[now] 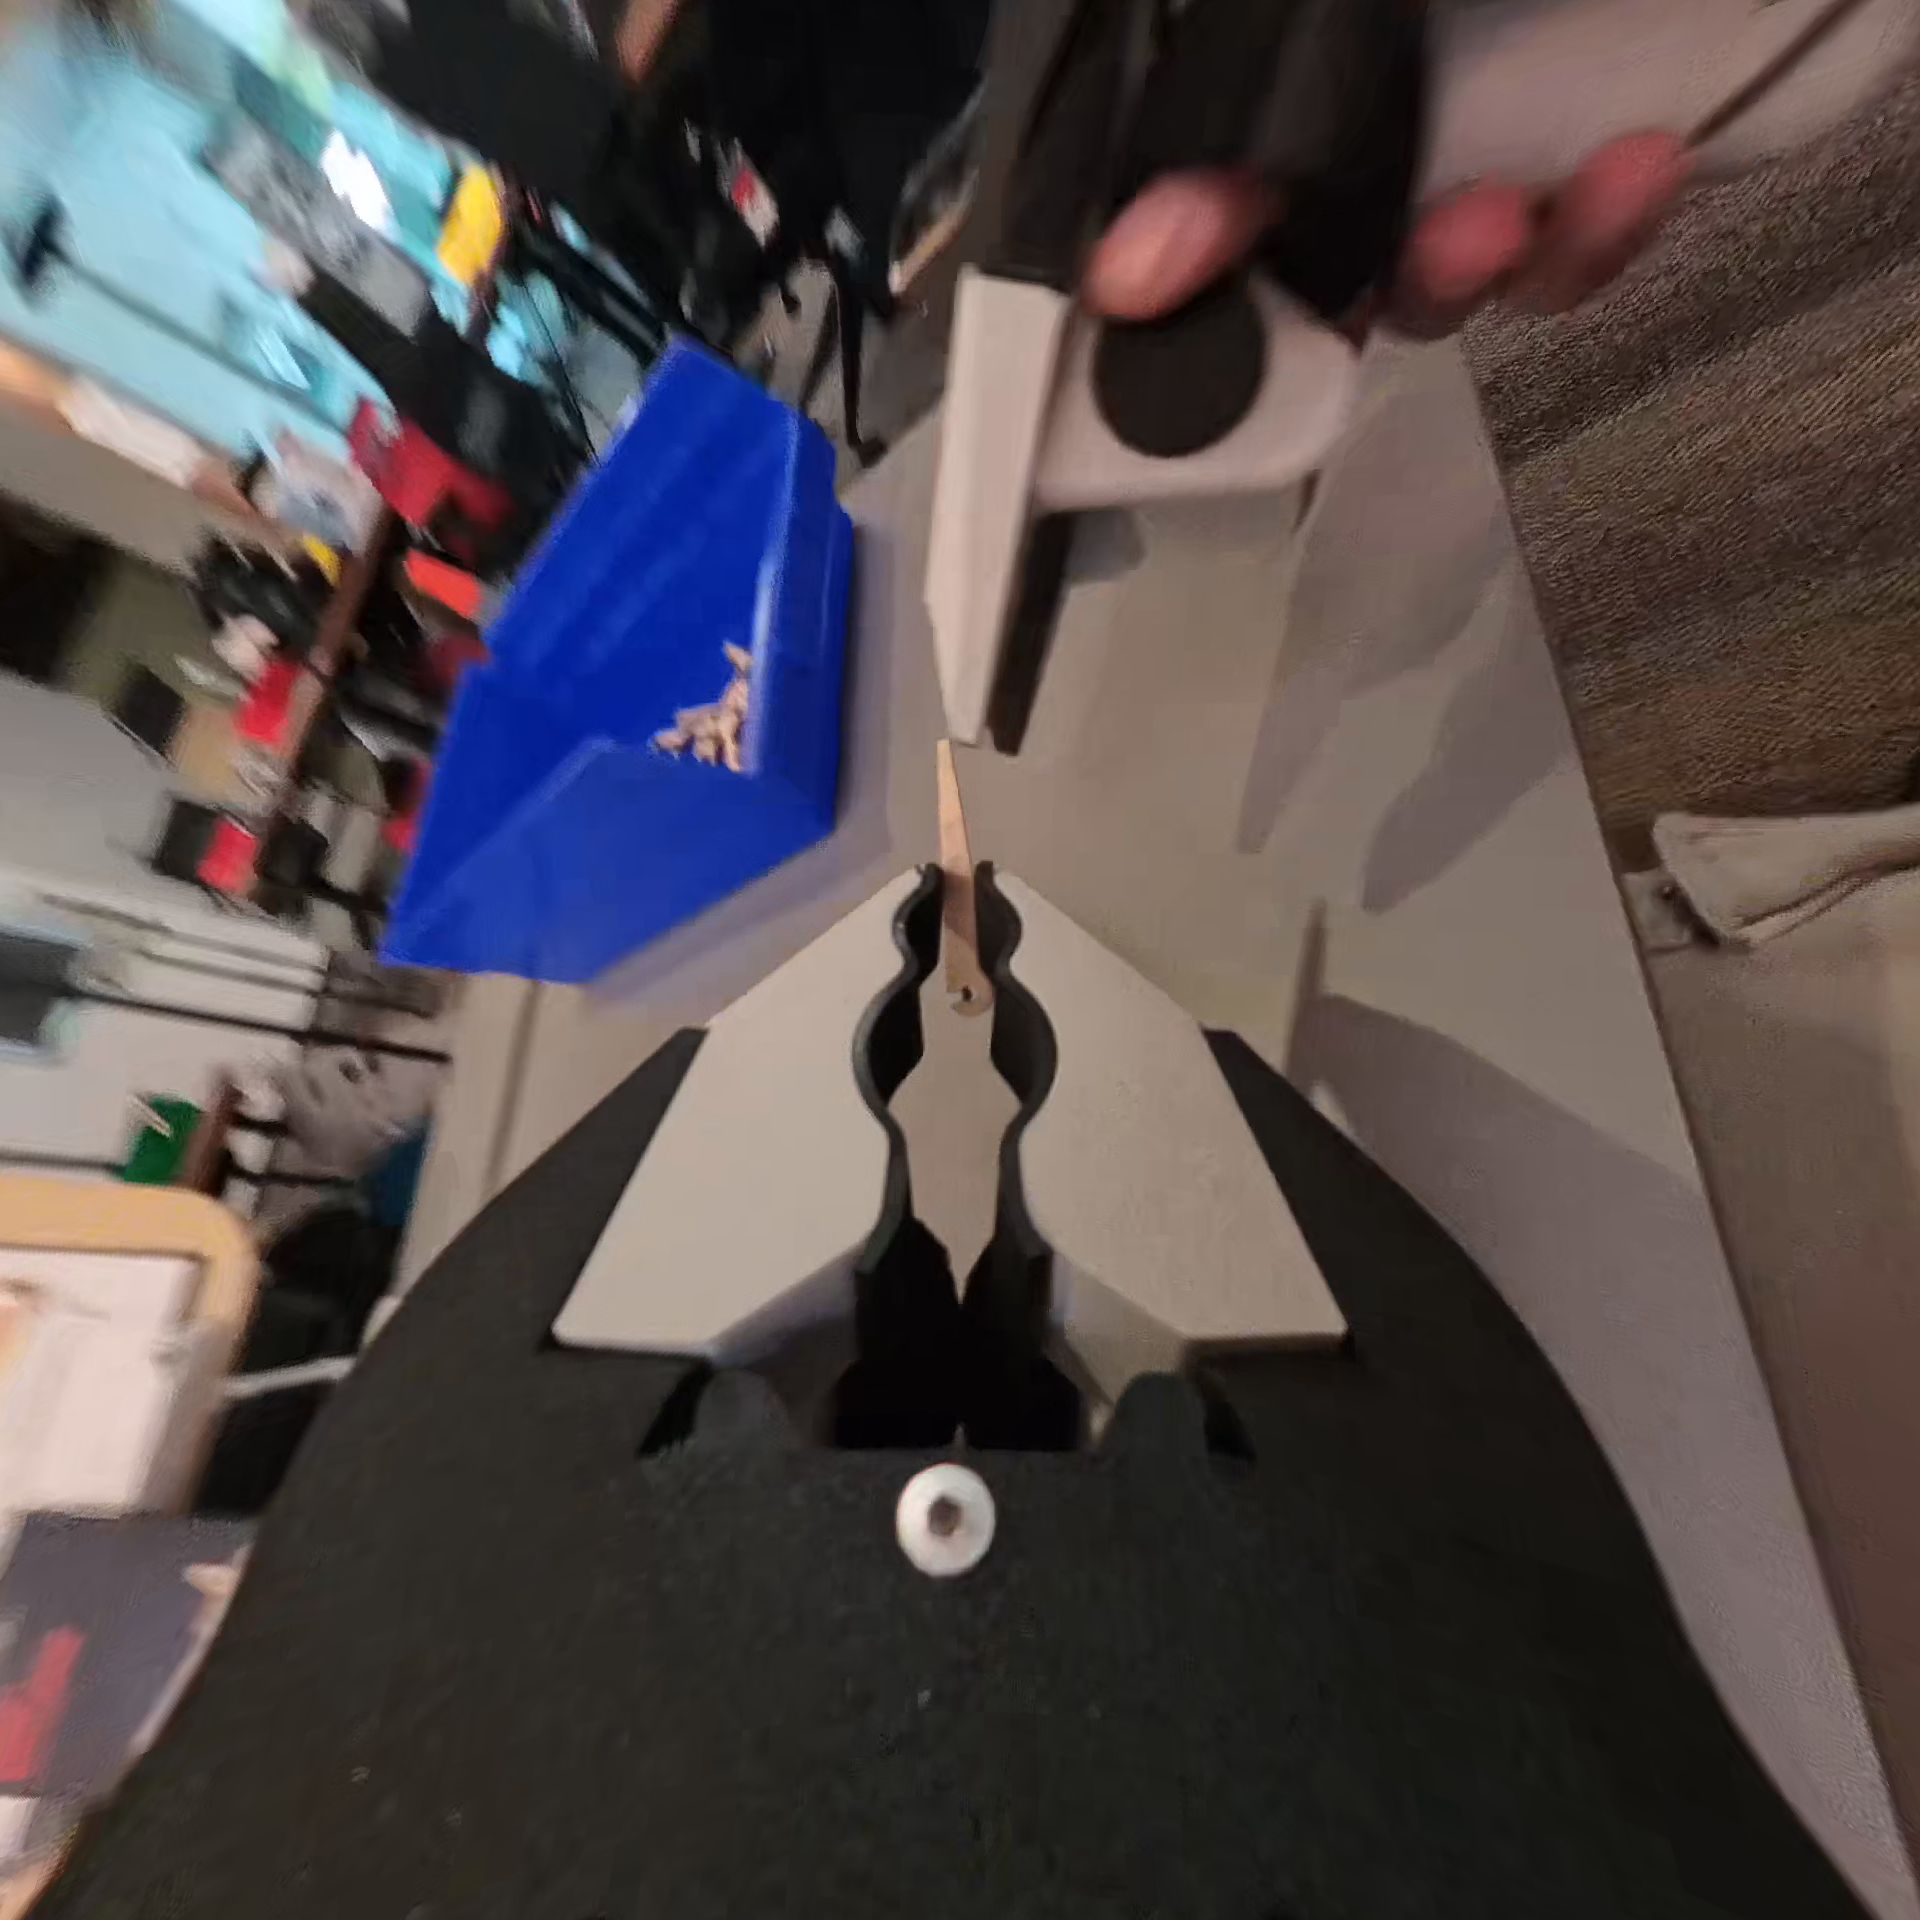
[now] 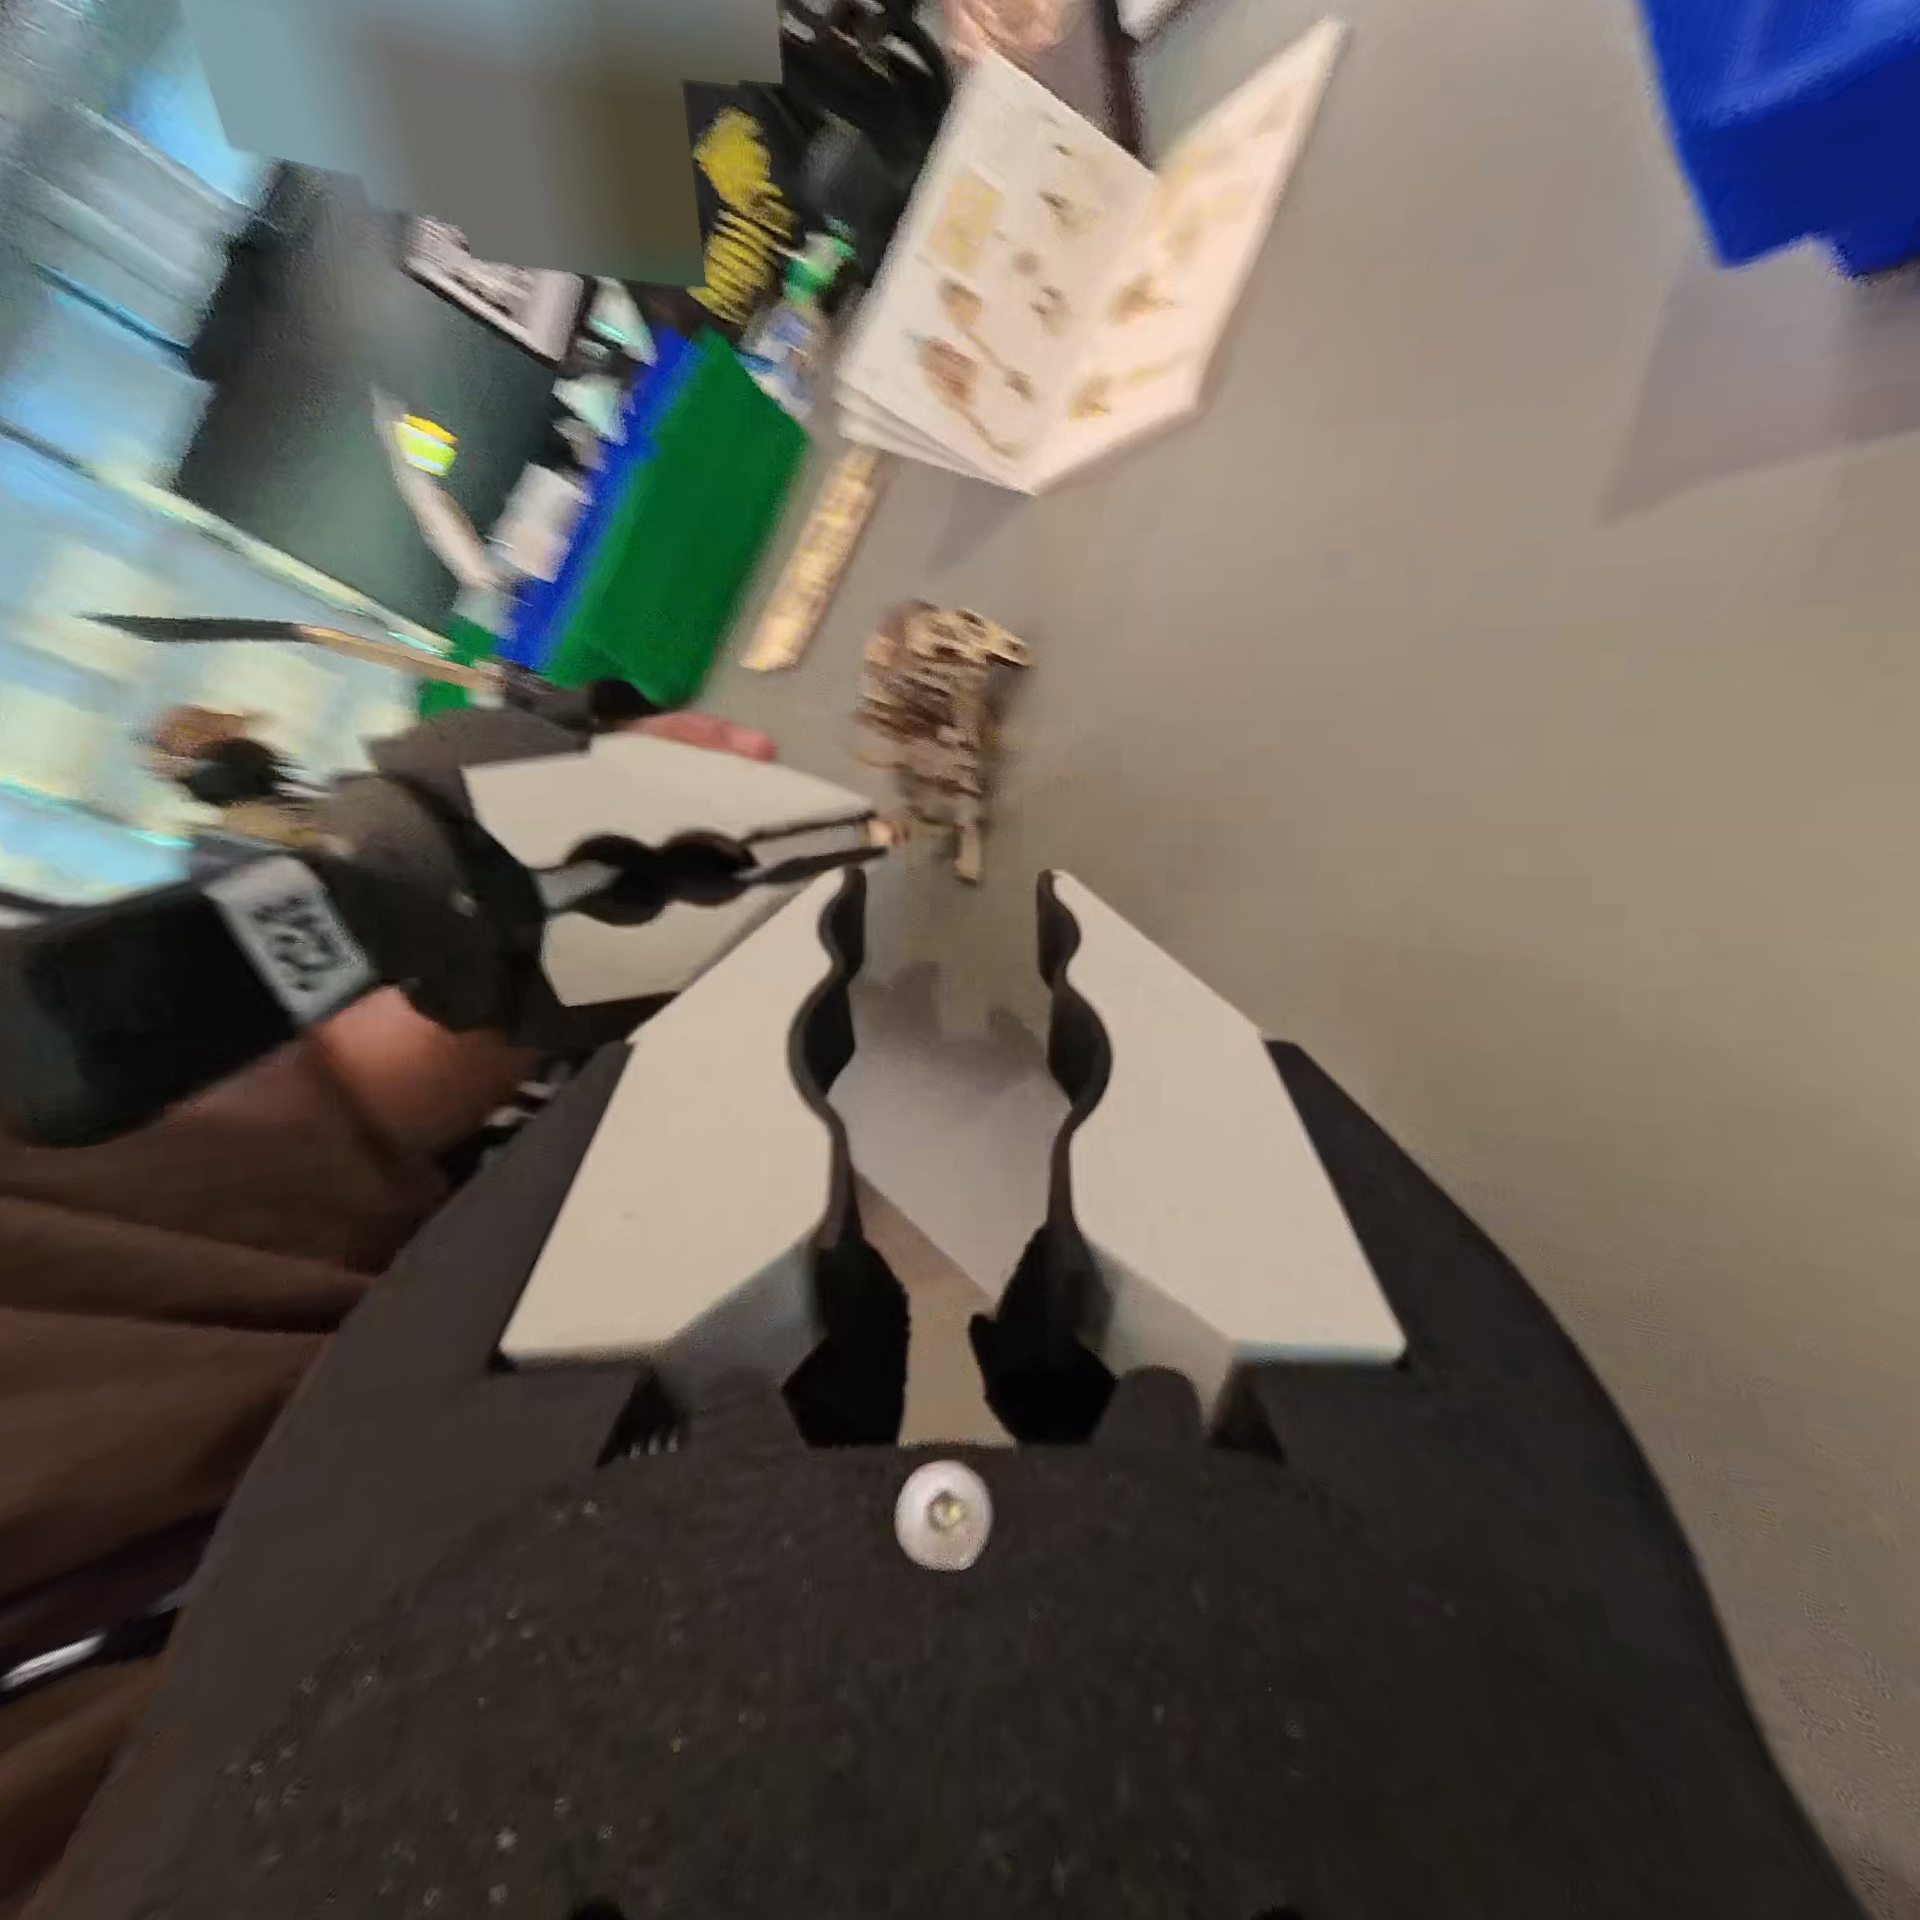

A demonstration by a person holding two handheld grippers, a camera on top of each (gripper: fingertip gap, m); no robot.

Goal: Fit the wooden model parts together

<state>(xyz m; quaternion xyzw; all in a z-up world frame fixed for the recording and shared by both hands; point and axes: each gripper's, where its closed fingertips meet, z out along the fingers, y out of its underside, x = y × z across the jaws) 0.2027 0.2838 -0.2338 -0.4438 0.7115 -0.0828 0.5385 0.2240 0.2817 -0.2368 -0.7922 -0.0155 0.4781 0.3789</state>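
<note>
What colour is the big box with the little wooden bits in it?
Bright blue. The box shows best in the left wrist view, holding pale wooden bits.

Blue bin [image 1: 644,665], pale tan wooden strip [image 1: 954,831], grey table [image 2: 1455,831].

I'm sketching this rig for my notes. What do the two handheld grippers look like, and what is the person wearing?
Both the left gripper and right gripper have textured black bodies, a white screw head, pale grey wedge fingers and wavy black pads. A square black-and-white marker sits on the left one. A brown sleeve shows.
</note>
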